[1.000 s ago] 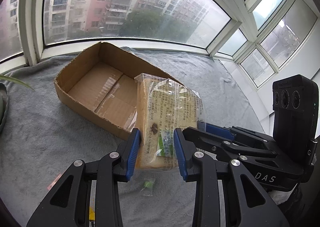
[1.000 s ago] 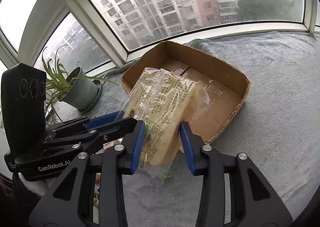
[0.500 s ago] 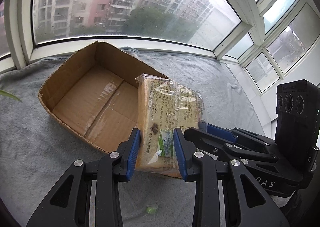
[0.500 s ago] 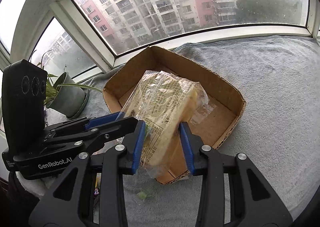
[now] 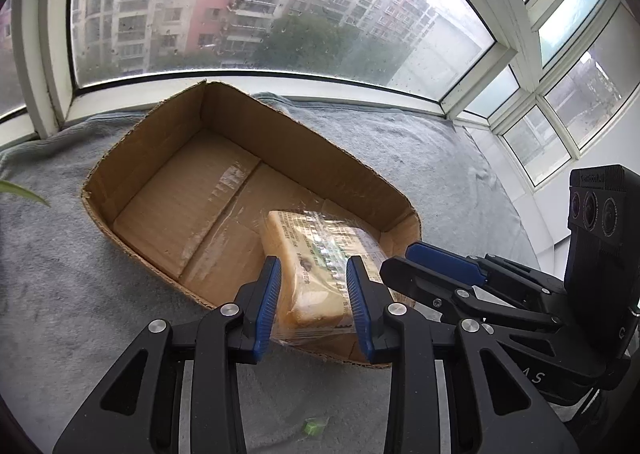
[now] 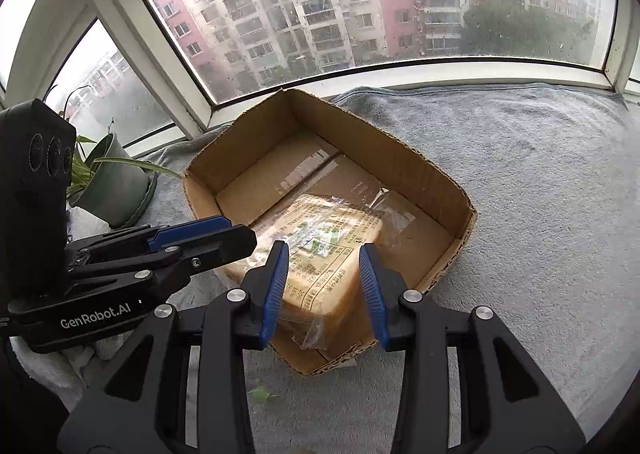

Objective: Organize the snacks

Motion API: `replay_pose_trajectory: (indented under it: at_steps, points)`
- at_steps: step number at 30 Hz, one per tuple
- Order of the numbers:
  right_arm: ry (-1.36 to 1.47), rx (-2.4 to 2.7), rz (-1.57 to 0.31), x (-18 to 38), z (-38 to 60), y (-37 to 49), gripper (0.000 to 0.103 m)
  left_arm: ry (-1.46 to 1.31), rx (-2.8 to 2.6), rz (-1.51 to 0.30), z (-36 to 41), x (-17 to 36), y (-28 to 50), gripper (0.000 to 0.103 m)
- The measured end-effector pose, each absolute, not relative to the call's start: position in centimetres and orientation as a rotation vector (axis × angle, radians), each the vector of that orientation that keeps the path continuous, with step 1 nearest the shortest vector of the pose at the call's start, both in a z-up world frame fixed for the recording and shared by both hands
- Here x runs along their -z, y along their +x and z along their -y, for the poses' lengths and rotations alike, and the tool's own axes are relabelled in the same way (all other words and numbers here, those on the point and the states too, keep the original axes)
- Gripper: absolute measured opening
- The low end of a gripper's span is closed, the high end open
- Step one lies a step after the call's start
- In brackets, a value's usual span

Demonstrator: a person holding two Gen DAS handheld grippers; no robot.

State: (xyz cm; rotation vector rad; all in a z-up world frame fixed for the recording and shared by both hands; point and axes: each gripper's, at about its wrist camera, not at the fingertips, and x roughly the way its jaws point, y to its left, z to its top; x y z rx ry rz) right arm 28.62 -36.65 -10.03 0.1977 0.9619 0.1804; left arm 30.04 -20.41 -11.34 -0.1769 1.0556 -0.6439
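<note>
blanket (image 5: 60, 294): grey, under everything | box (image 5: 352, 181): cardboard, open-topped, on blanket | bread packet (image 5: 320, 254): over box's near corner | left gripper (image 5: 314, 304): jaws pinching packet | right gripper (image 6: 324, 290): jaws pinching packet's other end

Grey blanket (image 5: 420, 157) carries cardboard box (image 5: 352, 169), plant pot (image 6: 116, 189), green scrap (image 5: 312, 426).

Each wrist camera sat behind its own fingers, angled down and forward toward the window. Both looked closely at the cardboard box (image 5: 168, 157) (image 6: 400, 157) from its near end, sharing it and the grey blanket (image 5: 420, 157) (image 6: 540, 181).
</note>
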Motion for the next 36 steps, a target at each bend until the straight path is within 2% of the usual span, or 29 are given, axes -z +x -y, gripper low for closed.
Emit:
replay_pose_trajectory:
  at_steps: [5, 6, 7, 9, 17, 19, 23, 25, 36]
  points:
    - [0.182, -0.181, -0.948, 9.1, 36.5, 27.7, 0.038, -0.173, 0.641, -1.045, 19.3, 10.5, 29.7, 0.031]
    - [0.177, -0.185, -0.948, 9.0, 36.3, 27.5, 0.041, -0.174, 0.638, -1.042, 19.1, 10.2, 29.6, 0.031]
    - [0.17, -0.187, -0.945, 8.8, 36.1, 27.1, 0.048, -0.175, 0.636, -1.036, 18.7, 9.8, 29.3, 0.031]
    - [0.152, -0.191, -0.931, 8.3, 35.7, 26.4, 0.056, -0.174, 0.633, -1.021, 17.9, 9.0, 28.8, 0.031]
    - [0.111, -0.245, -0.905, 6.8, 33.2, 23.3, 0.058, -0.146, 0.588, -0.955, 13.3, 5.9, 25.6, 0.031]
    - [0.106, -0.256, -0.892, 6.4, 32.7, 22.4, 0.065, -0.135, 0.575, -0.941, 12.1, 5.3, 24.5, 0.031]
    - [0.074, -0.269, -0.85, 5.6, 31.7, 20.2, 0.07, -0.119, 0.543, -0.914, 9.5, 4.7, 22.2, 0.035]
    - [0.05, -0.262, -0.829, 5.5, 31.2, 19.3, 0.078, -0.124, 0.517, -0.906, 7.8, 4.6, 21.0, 0.035]
    - [0.021, -0.219, -0.859, 7.7, 30.3, 15.6, 0.079, -0.132, 0.346, -0.89, -0.2, 6.0, 15.5, 0.036]
